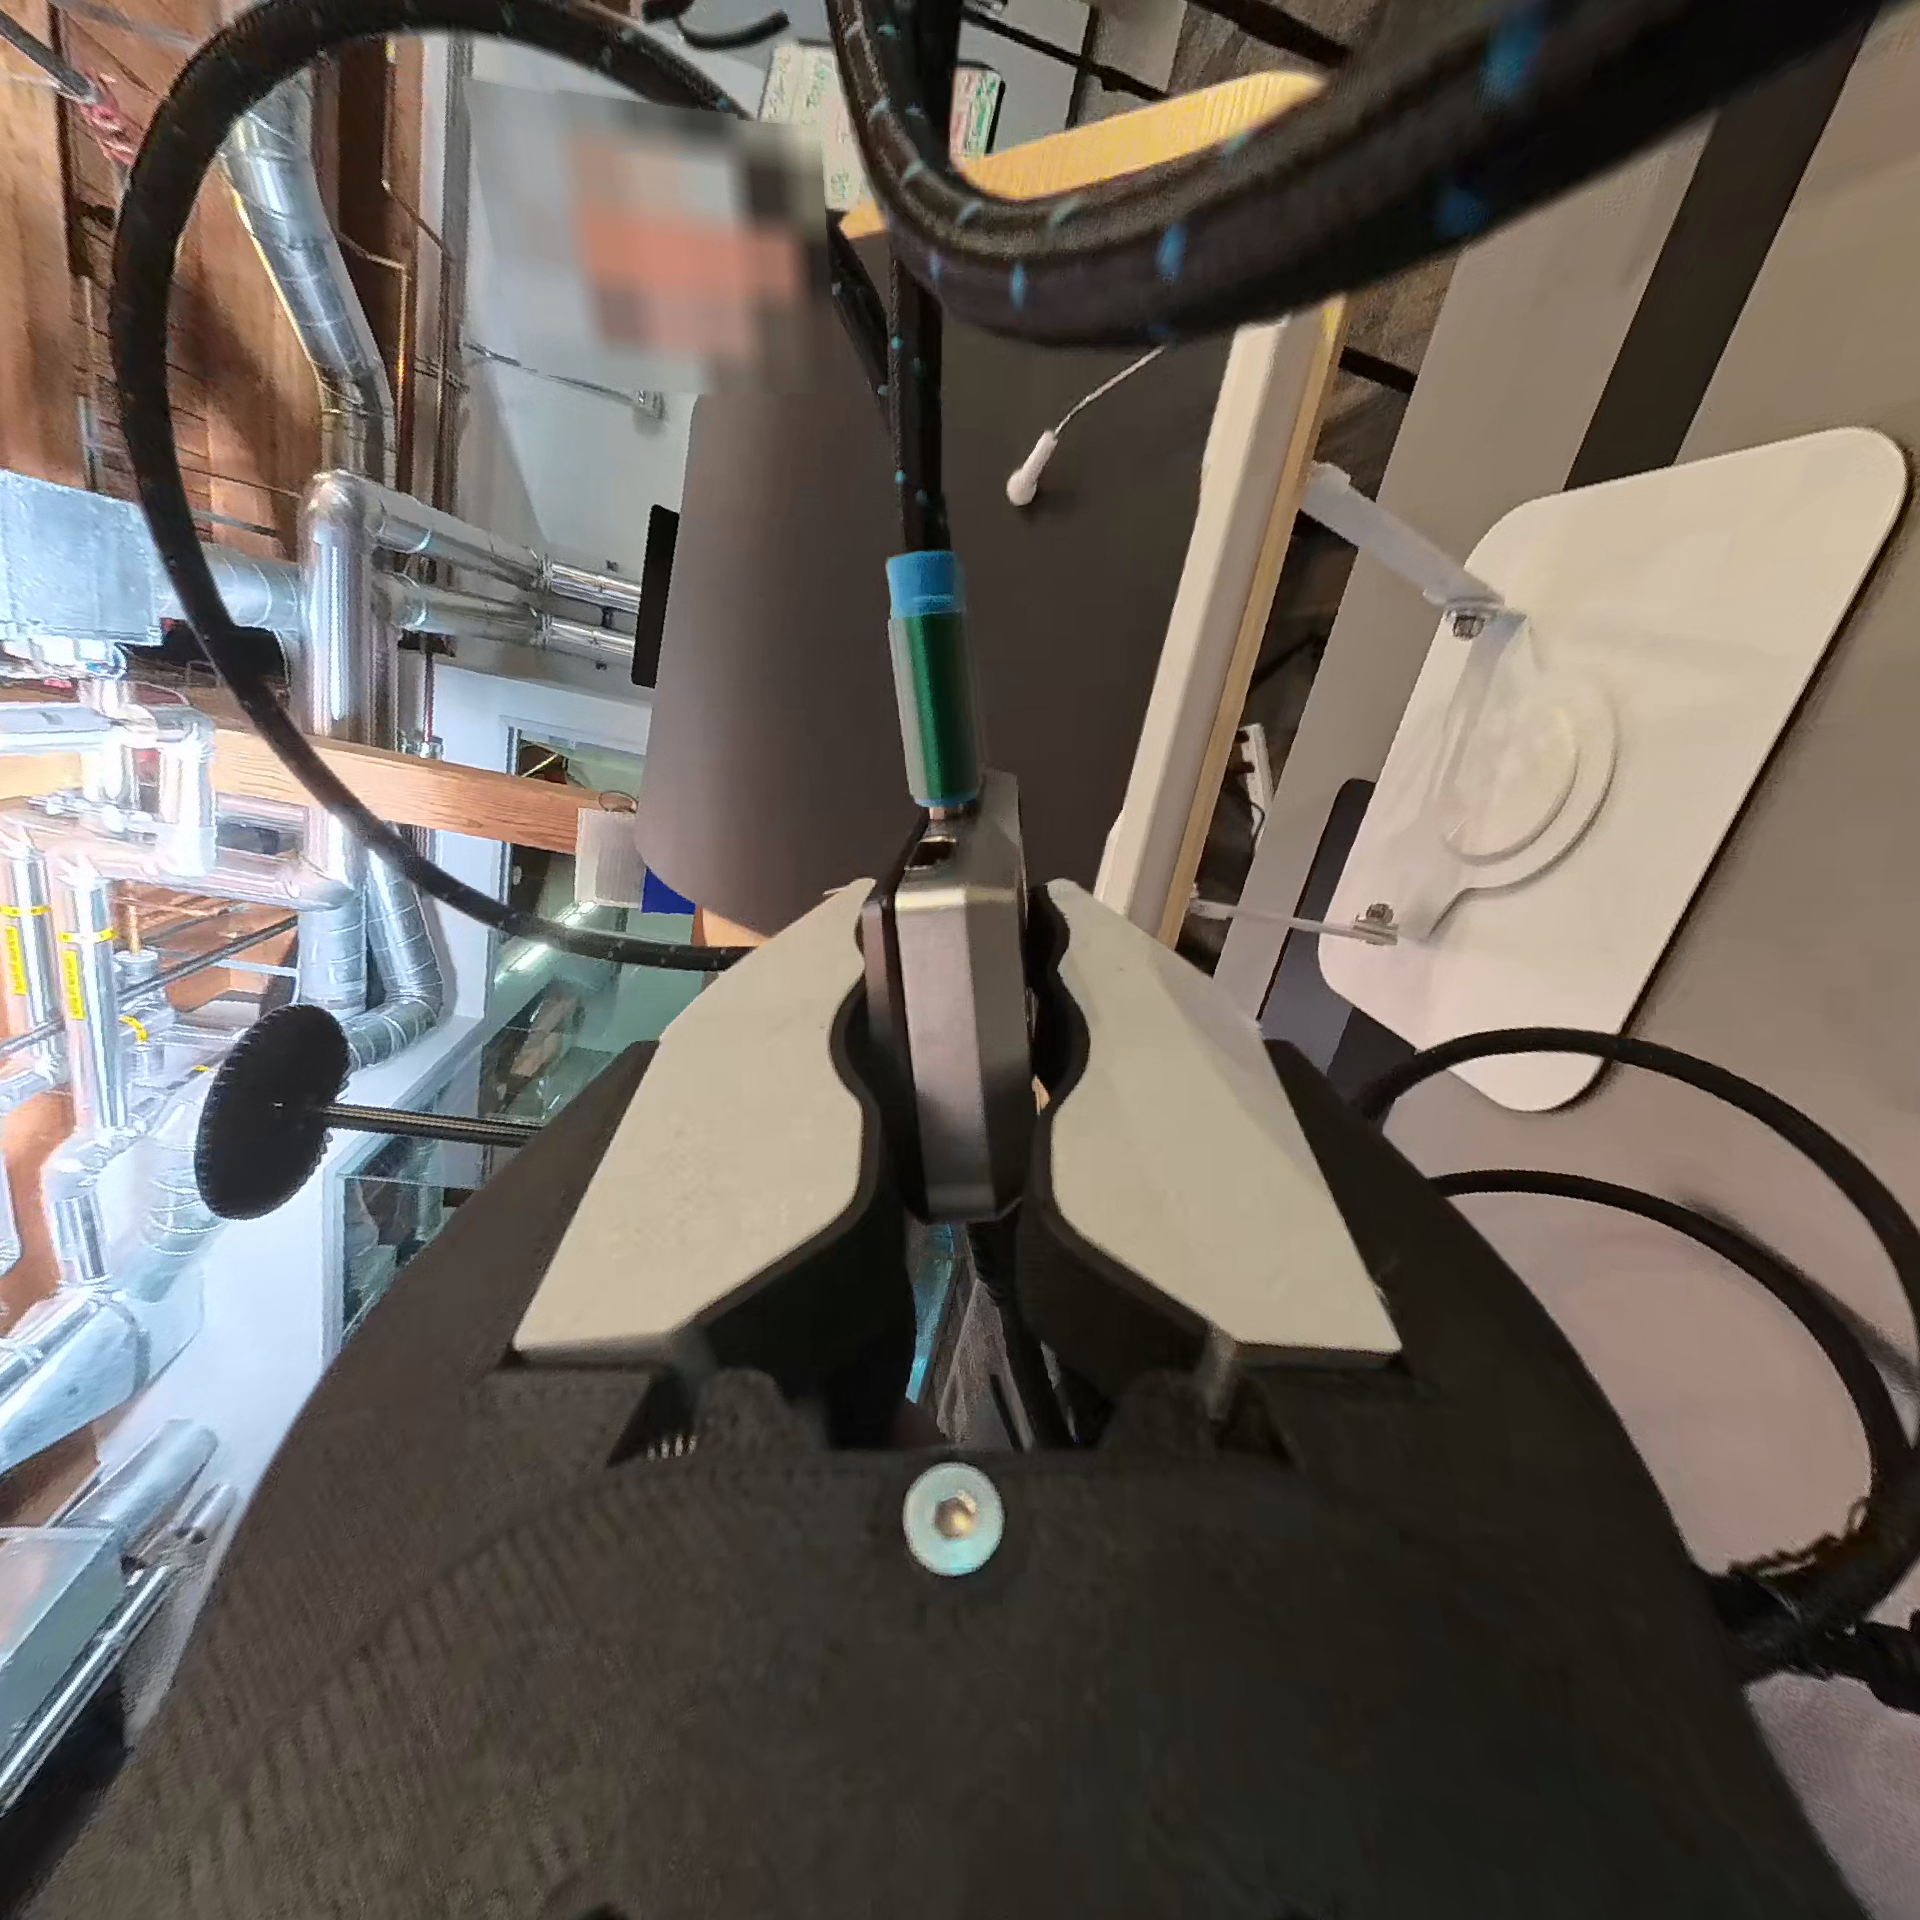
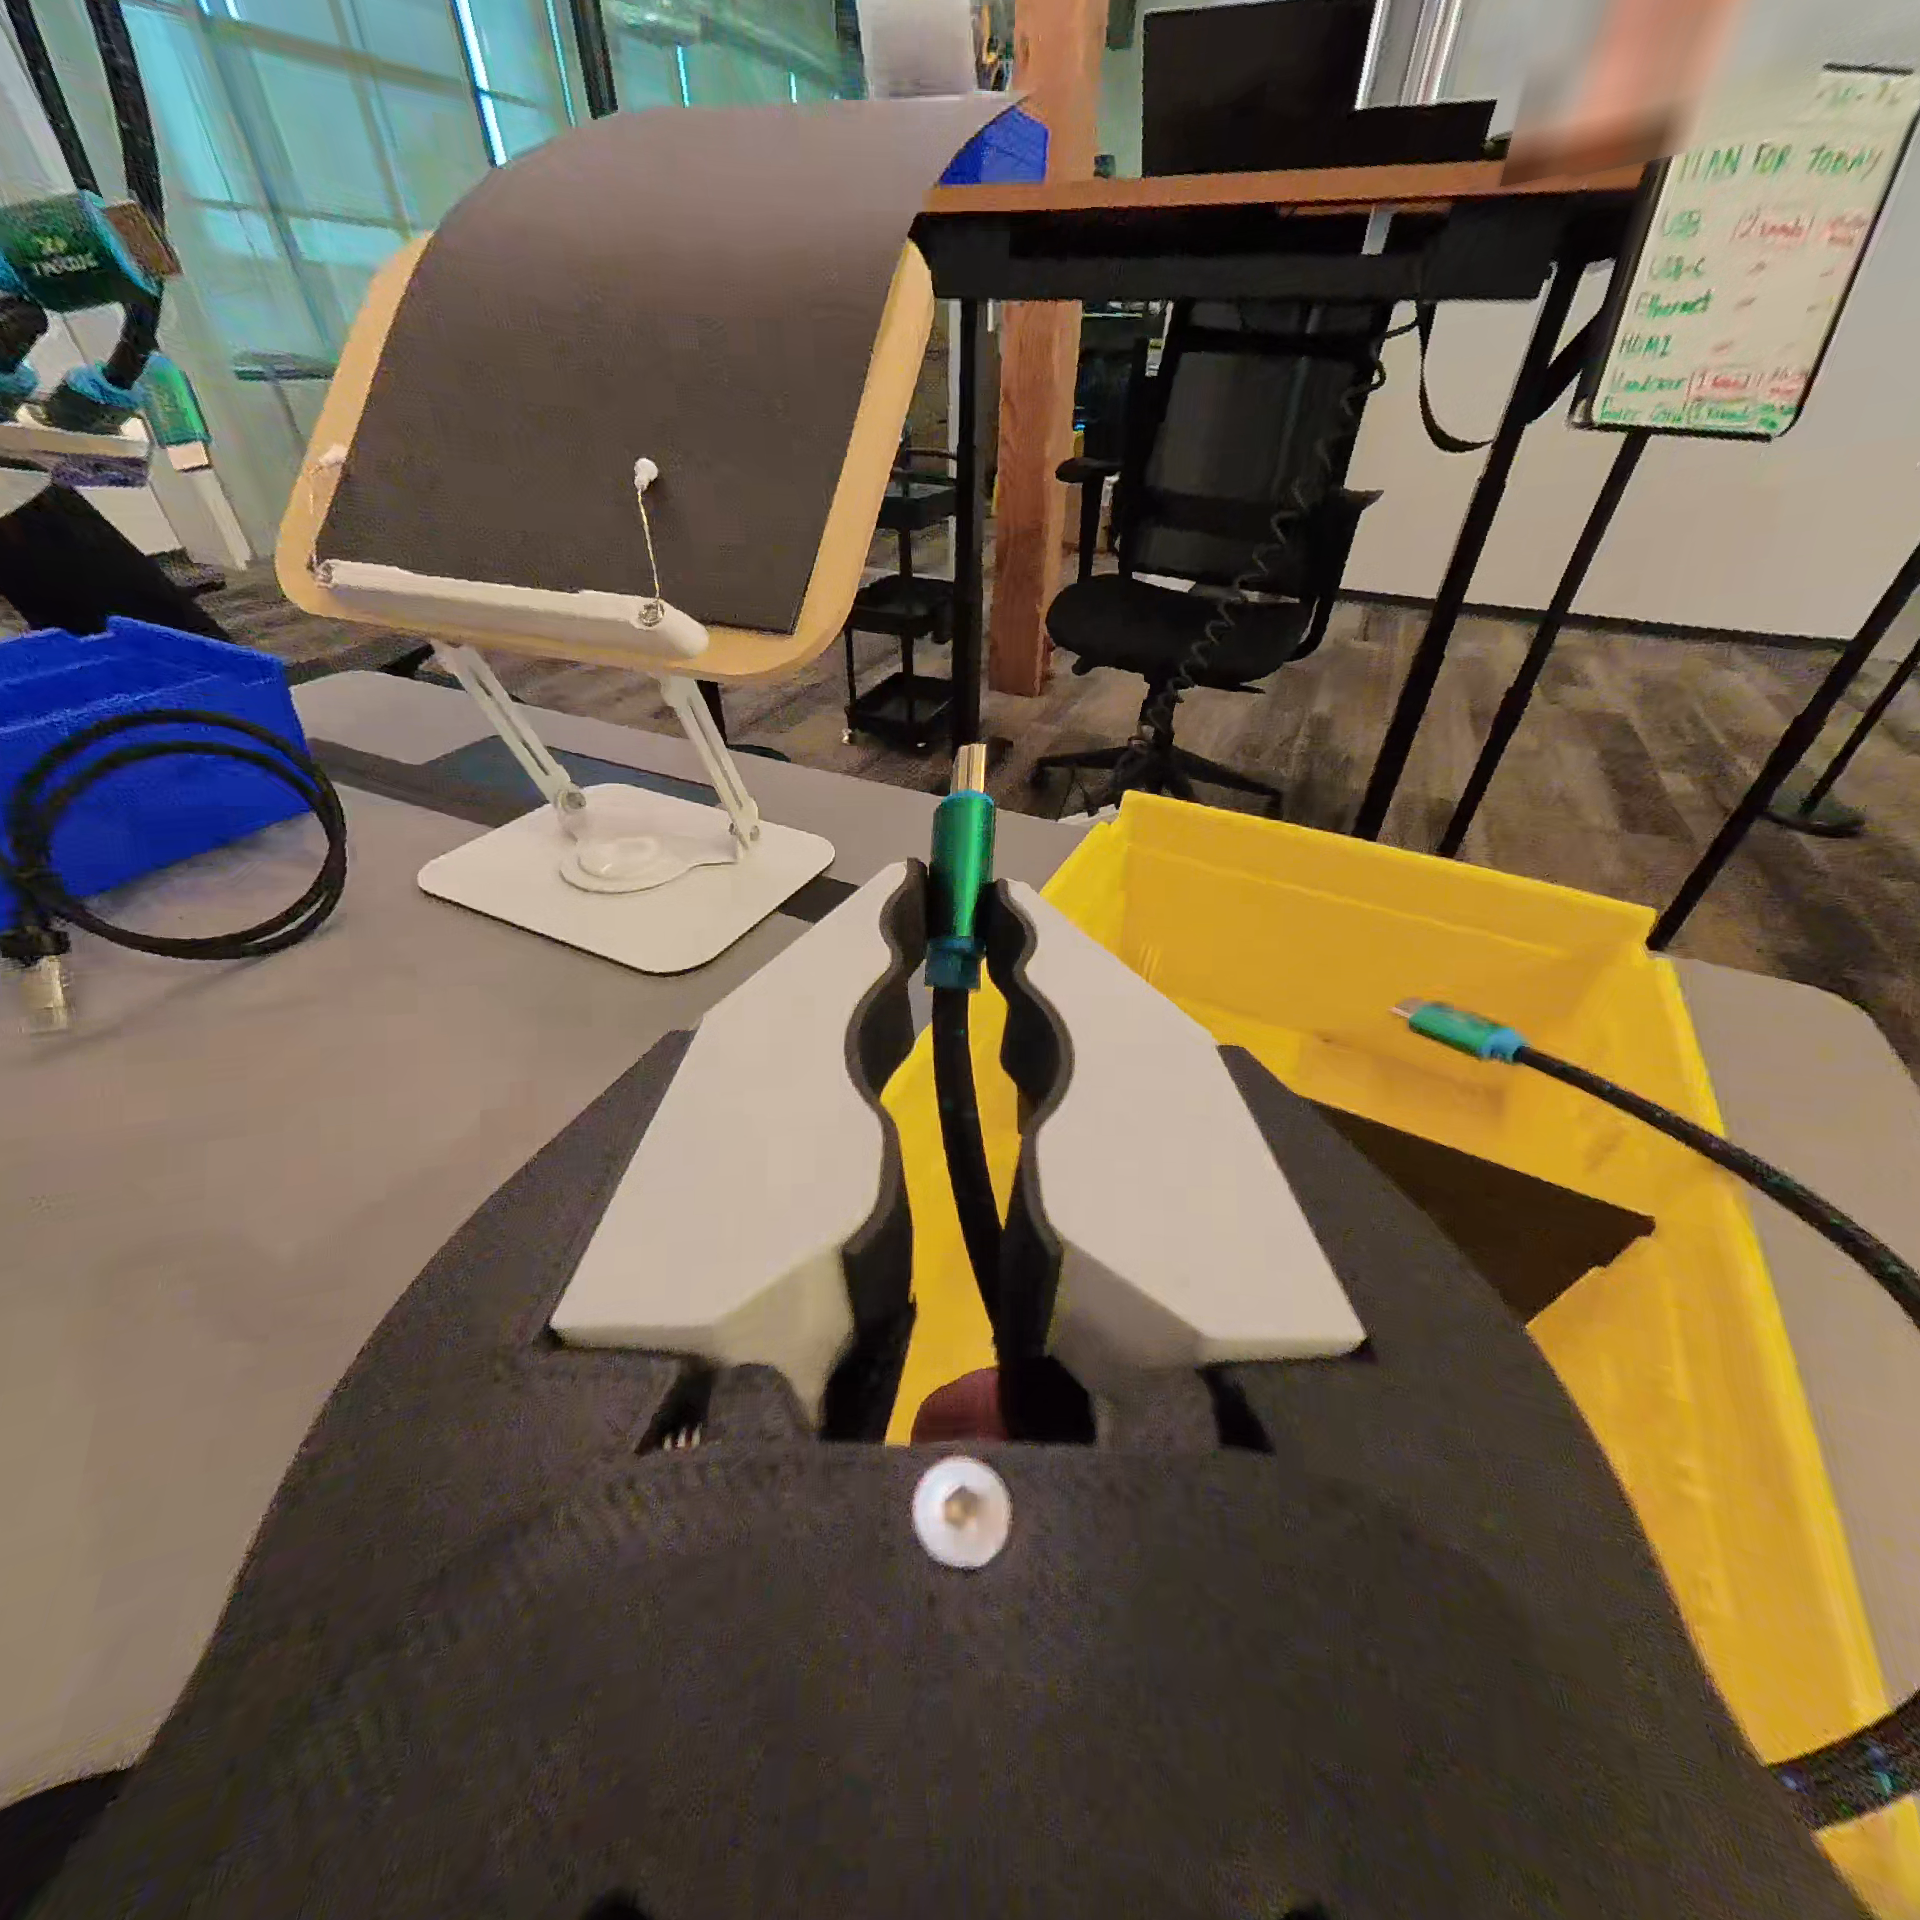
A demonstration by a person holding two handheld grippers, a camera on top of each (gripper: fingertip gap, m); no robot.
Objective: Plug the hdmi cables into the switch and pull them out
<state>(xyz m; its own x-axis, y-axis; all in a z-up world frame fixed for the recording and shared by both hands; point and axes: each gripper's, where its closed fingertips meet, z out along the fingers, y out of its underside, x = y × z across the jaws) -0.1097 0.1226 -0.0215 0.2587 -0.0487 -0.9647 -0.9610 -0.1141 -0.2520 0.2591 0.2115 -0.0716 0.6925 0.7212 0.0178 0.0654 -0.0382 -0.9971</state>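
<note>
Left wrist view: left gripper [image 1: 951, 925] fingers clench the switch [image 1: 951, 1029], one green plug [image 1: 928, 698] already seated. Right gripper [image 2: 961, 904] fingers grasp a second plug [image 2: 958, 878], unplugged, above the yellow bin [image 2: 1558, 1091]; pulling-out remains.

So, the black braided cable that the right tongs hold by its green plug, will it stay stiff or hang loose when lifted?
The braided cable probably flops: it already curves between the right tongs right behind the green plug. The plug itself looks rigid, so it should keep pointing forward while clamped. The trailing length may drag or snag on the yellow bin.
</note>
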